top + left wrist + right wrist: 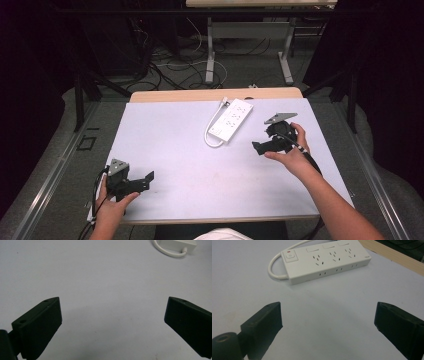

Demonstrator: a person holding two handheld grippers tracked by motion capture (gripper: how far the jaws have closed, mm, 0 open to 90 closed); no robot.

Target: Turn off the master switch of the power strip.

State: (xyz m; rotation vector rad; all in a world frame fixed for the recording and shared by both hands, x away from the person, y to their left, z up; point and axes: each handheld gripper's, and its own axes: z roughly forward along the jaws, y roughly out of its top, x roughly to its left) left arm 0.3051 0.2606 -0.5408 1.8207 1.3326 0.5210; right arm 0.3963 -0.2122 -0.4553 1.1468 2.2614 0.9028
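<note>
Right gripper [263, 146] gapes wide, holding nothing, just short of the power strip [230, 119]. Left gripper [145, 180], equally wide and empty, sits well apart from the strip; bare table [180, 150] lies between.

My tongs work over a pale grey table top [190, 150] with a light wooden strip [200, 95] along its far edge. Beyond them stands a second desk on white metal legs [210, 55], above tangled cables [170, 67] on grey carpet [60, 165]. Black curtains [390, 75] close off both sides, leaving the room dim.
</note>
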